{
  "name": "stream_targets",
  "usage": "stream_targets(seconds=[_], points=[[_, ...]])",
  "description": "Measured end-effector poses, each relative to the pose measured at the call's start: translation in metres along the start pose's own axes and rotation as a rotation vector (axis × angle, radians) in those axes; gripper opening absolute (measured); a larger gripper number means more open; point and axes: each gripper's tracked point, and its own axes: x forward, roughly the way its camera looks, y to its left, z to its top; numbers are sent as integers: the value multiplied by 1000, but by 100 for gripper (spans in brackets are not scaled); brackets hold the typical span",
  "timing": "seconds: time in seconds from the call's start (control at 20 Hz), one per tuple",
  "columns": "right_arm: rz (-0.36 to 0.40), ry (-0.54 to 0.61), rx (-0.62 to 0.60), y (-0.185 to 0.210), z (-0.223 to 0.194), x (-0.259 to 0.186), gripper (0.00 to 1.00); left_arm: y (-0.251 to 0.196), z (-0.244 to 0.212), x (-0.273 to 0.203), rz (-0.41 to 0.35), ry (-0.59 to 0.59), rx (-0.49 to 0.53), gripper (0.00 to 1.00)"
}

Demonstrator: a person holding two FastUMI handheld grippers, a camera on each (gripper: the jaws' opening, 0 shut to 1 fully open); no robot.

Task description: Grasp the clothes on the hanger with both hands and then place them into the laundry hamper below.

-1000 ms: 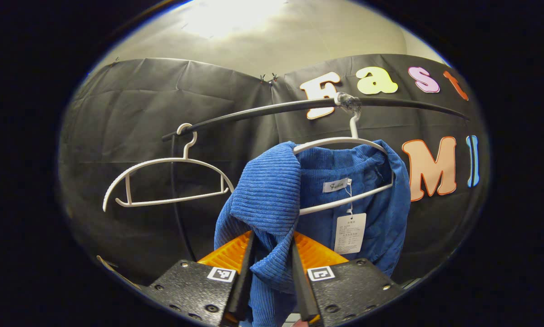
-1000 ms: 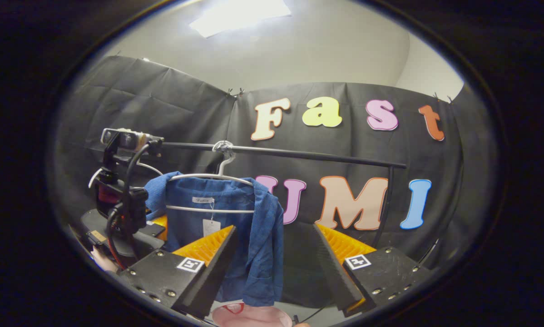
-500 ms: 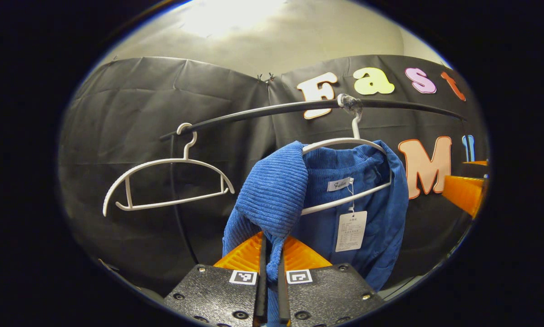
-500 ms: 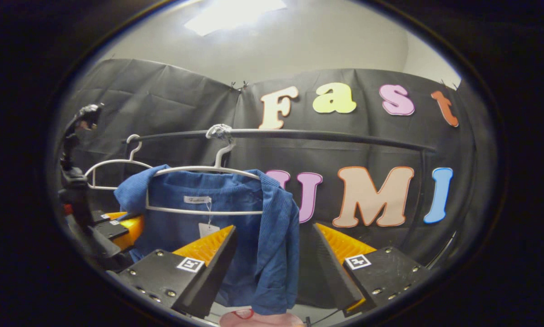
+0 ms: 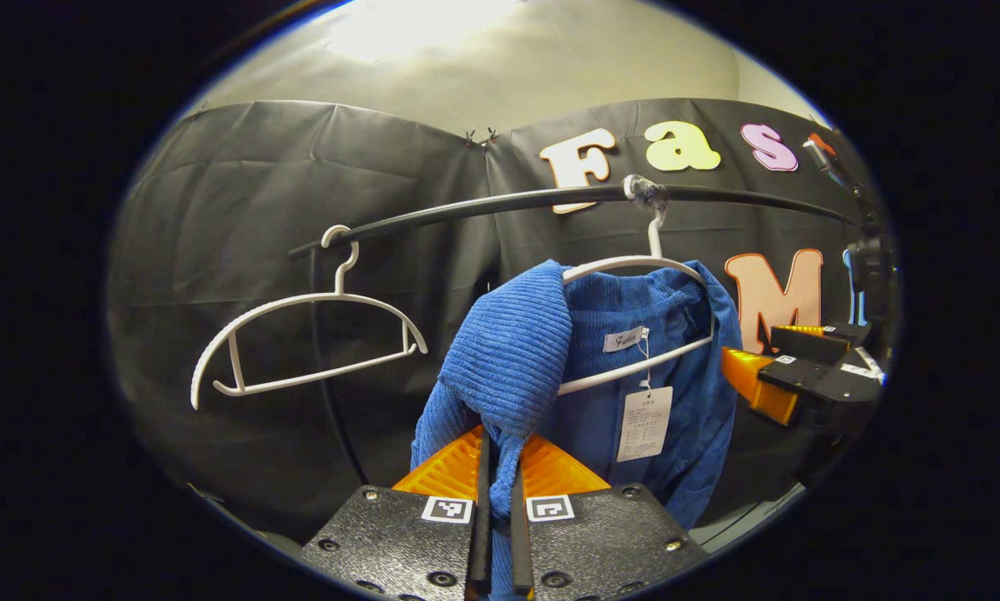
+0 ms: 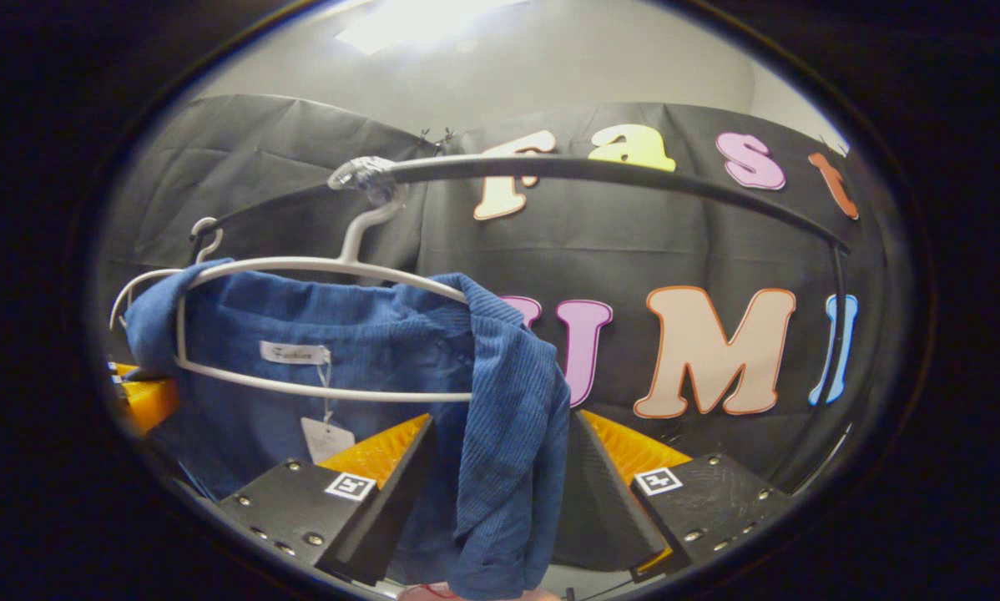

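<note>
At the bottom centre of the left gripper view, the left hand-held gripper (image 5: 500, 501) is clenching a fold of the blue garment (image 5: 508, 367), which is hanging on a white hanger (image 5: 633, 267) from the black rail (image 5: 483, 204). Bottom centre of the right gripper view, the right hand-held gripper (image 6: 500, 492) is gaping wide around the garment's other shoulder, not pressing it.
</note>
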Motion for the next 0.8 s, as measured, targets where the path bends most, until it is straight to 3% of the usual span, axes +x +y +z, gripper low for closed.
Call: stream_targets(seconds=[0.5, 0.6, 0.8], points=[[0, 84, 36, 7, -45, 43, 96, 6, 0, -3, 9, 8, 32, 11], [0, 99, 31, 7, -50, 46, 77, 7, 1, -4, 15, 6, 34, 10], [-14, 112, -3, 0, -56, 46, 51, 6, 1, -5, 24, 6, 32, 10]])
